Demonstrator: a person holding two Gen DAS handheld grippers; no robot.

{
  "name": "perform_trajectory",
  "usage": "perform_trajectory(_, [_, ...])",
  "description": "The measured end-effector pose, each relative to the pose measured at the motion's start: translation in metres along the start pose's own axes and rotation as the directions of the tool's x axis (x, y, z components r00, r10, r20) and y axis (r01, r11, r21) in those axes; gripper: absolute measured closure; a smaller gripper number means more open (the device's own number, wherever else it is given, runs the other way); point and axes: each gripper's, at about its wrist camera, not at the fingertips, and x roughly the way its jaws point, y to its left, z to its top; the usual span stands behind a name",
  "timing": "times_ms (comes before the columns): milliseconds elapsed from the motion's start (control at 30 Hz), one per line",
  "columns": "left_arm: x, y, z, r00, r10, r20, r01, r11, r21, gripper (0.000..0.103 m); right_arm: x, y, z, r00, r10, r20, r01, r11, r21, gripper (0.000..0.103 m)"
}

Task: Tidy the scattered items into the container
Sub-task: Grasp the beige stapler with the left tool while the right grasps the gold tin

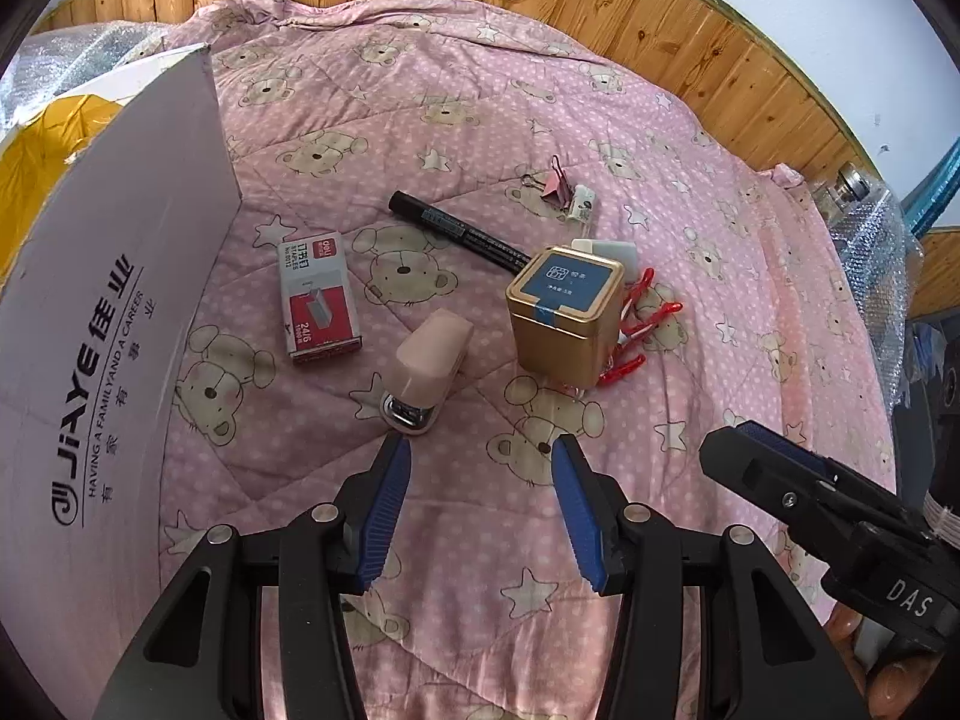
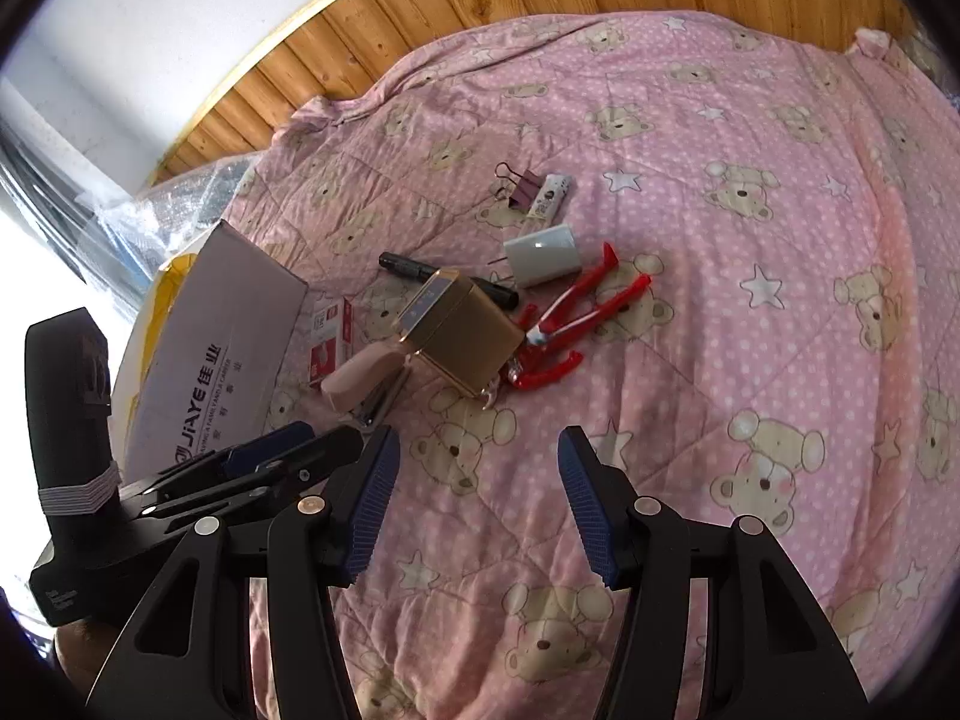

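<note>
My left claw and right claw both hang wide open and empty above the bed quilt. The pink stapler, gold tin and marker lie beside the cardboard box.

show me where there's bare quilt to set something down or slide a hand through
Free: the quilt right of the red scissors, and the strip between both open tongs and the pink stapler. Crowded: around the gold tin, with black marker, staple box, binder clip.
</note>
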Motion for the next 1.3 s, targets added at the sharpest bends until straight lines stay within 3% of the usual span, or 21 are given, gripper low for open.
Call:
perform_trajectory(267, [0.031, 0.013, 0.019, 1.0, 0.002, -0.028, -0.003, 1.0, -0.027, 0.051, 0.036, 0.017, 0.025, 0.998, -0.035, -0.046, 0.025, 0.976, -0.214, 0.045])
perform_trajectory(567, [0.058, 0.027, 0.034, 0.999, -0.011, -0.043, 0.009, 0.999, -0.045, 0.051, 0.073, 0.029, 0.045, 0.995, -0.017, -0.098, -0.021, 0.928, -0.371, 0.042])
perform_trajectory(633, [0.062, 0.028, 0.037, 0.999, -0.028, -0.034, 0.026, 0.999, -0.044, 0.054, 0.076, 0.029, 0.049, 0.996, -0.002, -0.09, -0.032, 0.925, -0.38, 0.042])
perform_trajectory(733, [0.063, 0.028, 0.042, 0.998, -0.057, -0.014, 0.056, 0.998, -0.027, 0.07, 0.077, 0.024, 0.056, 0.996, 0.032, -0.084, -0.06, 0.935, -0.35, 0.045])
perform_trajectory(800, [0.061, 0.025, 0.042, 0.999, -0.047, -0.004, 0.047, 0.999, -0.012, 0.074, 0.077, 0.022, 0.06, 0.995, 0.049, -0.092, -0.077, 0.938, -0.337, 0.046])
perform_trajectory(1067, [0.053, 0.031, 0.037, 0.999, -0.048, -0.008, 0.048, 0.998, -0.036, 0.075, 0.074, 0.02, 0.058, 0.988, 0.071, -0.137, -0.114, 0.935, -0.337, 0.048])
perform_trajectory(1133, [0.05, 0.034, 0.033, 0.999, -0.048, -0.007, 0.048, 0.998, -0.043, 0.075, 0.075, 0.024, 0.054, 0.985, 0.08, -0.154, -0.132, 0.923, -0.363, 0.046])
perform_trajectory(1300, [0.048, 0.04, 0.026, 0.999, -0.035, -0.007, 0.034, 0.998, -0.052, 0.075, 0.093, 0.042, 0.053, 0.992, 0.022, -0.127, -0.08, 0.88, -0.468, 0.04])
